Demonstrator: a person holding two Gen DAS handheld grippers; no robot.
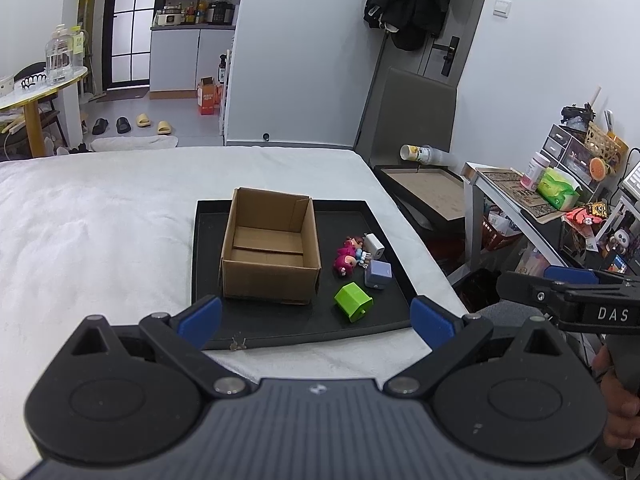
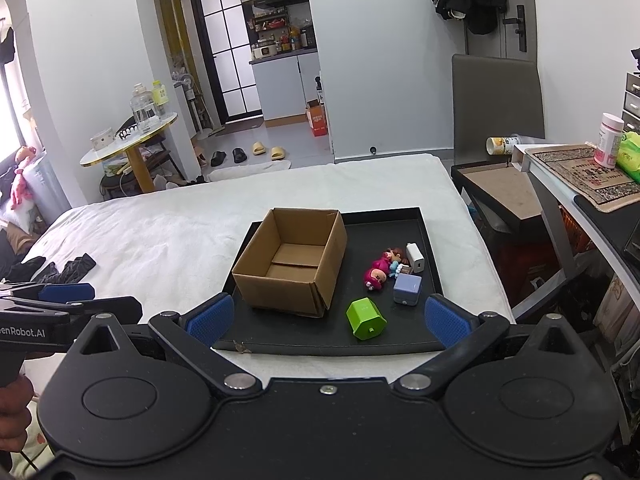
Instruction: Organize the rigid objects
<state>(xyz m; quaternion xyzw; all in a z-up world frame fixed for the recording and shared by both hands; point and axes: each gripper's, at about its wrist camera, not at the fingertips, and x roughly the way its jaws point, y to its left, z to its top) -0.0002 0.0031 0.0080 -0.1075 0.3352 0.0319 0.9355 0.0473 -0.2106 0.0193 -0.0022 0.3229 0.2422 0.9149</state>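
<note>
I hold my left gripper [image 1: 316, 320] low over the near edge of the black tray [image 1: 280, 328], and its two blue fingers [image 1: 200, 320] are spread wide with nothing between them. My right gripper [image 2: 328, 320] is the same, wide apart and holding nothing, just past the near rim of the tray. The tray sits on a white bed cover [image 1: 100, 232]. A brown cardboard box [image 1: 270, 246] stands on the tray at about 11 o'clock from my left gripper, open on top, and I see nothing inside it. The small things lie on the tray to the right of the box, at about 1 o'clock. The green block [image 1: 353, 302] is nearest to me, tipped on its side. Just behind it is the light purple cube [image 1: 378, 274]. A pink toy figure [image 1: 346, 260] lies beside the cube, at its 9 o'clock, with tiny toys bunched up next to it. The white plug [image 1: 375, 245] is the farthest one, at 12 o'clock from the cube. In the left view, my right gripper pokes in at 3 o'clock, off the bed.
</note>
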